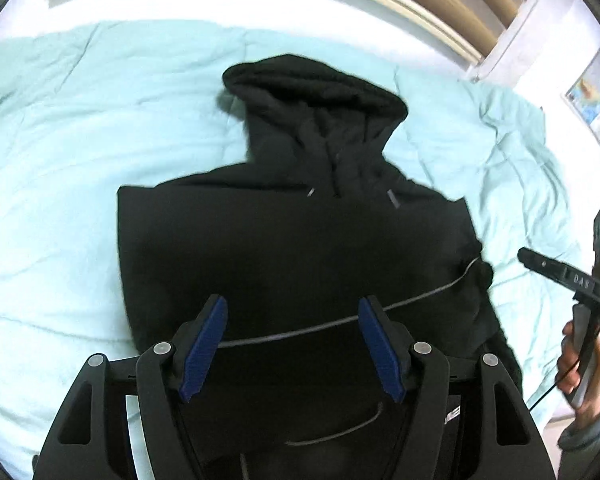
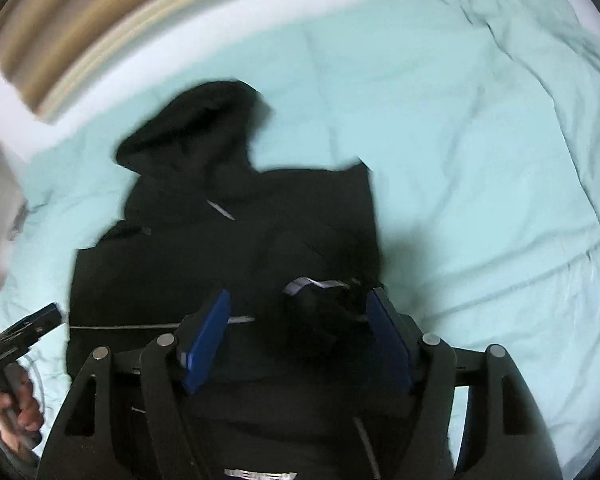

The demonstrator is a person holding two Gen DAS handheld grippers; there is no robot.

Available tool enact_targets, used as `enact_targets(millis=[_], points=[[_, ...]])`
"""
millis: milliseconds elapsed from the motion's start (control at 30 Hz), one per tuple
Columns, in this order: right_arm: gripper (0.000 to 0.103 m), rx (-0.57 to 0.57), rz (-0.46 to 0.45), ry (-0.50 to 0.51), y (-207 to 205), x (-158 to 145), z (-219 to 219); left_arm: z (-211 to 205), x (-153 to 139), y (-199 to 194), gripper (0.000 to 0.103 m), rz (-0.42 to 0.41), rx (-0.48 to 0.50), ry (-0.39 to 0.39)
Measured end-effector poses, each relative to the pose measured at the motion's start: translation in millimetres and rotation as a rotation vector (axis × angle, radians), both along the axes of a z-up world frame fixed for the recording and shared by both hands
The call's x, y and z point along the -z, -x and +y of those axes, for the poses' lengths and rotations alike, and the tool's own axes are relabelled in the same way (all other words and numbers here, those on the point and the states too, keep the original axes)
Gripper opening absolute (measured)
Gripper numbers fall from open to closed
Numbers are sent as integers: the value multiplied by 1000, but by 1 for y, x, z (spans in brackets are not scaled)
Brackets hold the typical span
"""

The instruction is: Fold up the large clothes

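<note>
While the black hoodie (image 1: 292,248) lies flat mid-bed (image 1: 60,160), hood towards the headboard edge and sleeves apparently tucked in to square the body, the left gripper (image 1: 292,344) and right gripper (image 2: 298,340) hover over its hem, jaws spread and empty, likely ready to pinch it.

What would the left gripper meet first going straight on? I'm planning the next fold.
Probably the black hoodie: the left gripper, jaws open, points at its body; depth is unclear.

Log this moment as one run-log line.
stage: mid-fold | black hoodie: flat on light-blue duvet, sleeves folded in | left gripper: open, above hoodie | right gripper: open, above hoodie
</note>
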State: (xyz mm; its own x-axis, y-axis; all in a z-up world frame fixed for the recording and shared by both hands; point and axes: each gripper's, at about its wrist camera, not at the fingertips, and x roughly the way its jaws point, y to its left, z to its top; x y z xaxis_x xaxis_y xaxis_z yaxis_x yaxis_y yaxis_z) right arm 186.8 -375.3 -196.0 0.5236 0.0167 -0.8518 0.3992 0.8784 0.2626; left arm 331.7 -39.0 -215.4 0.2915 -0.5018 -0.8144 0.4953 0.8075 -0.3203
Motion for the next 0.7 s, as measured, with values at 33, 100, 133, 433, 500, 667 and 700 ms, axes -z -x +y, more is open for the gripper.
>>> enact_targets(millis=[33,100,133,433,500,667,700], points=[[74,-25,4,7,-7,2,9,-3,4,-1,70,7,2,-6],[73,-72,37,33,-19,15,20,-11,20,-4,70,33,-9,-42],[70,-96,70,64,-26,27,31,-15,29,-7,70,52,-16,-57],[60,-117,256,37,-33,109,36,-24,76,-20,70,109,-35,-152],[60,-128,273,30,-36,103,34,-22,64,-19,70,90,-37,-130],[60,-143,154,-51,-35,45,18,-11,6,-36,70,-24,-61,-30],[60,-142,116,-43,-40,29,13,-12,-5,-46,70,-38,-69,-10]])
